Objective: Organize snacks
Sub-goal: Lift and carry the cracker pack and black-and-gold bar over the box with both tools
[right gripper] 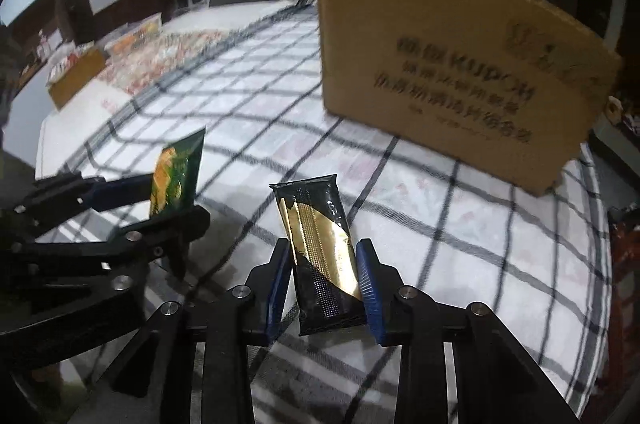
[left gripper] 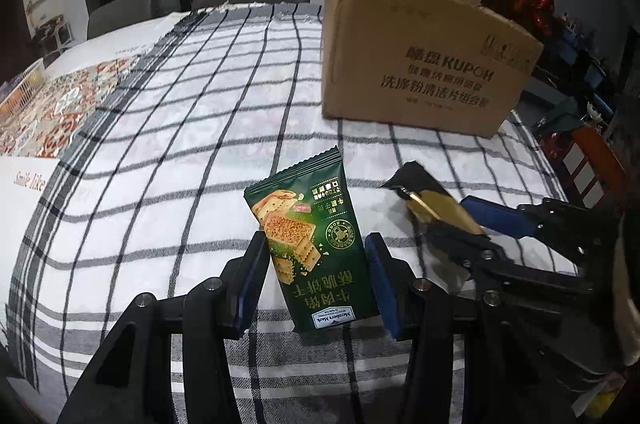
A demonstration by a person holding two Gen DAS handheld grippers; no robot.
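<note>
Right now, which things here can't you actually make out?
- Inside of the cardboard box: both views show only its outer wall.
- Print on the black-and-gold packet: too small in the right view, blurred in the left.
- Green biscuit packet lower end: hidden by the left gripper.

My right gripper (right gripper: 324,280) is pinching a black-and-gold snack packet (right gripper: 318,256) at lower centre. At left, my left gripper (right gripper: 168,199) is gripping a green packet (right gripper: 178,175). A blurred cardboard box (right gripper: 452,71) is sitting upper right on the checked cloth (right gripper: 280,95).
</note>
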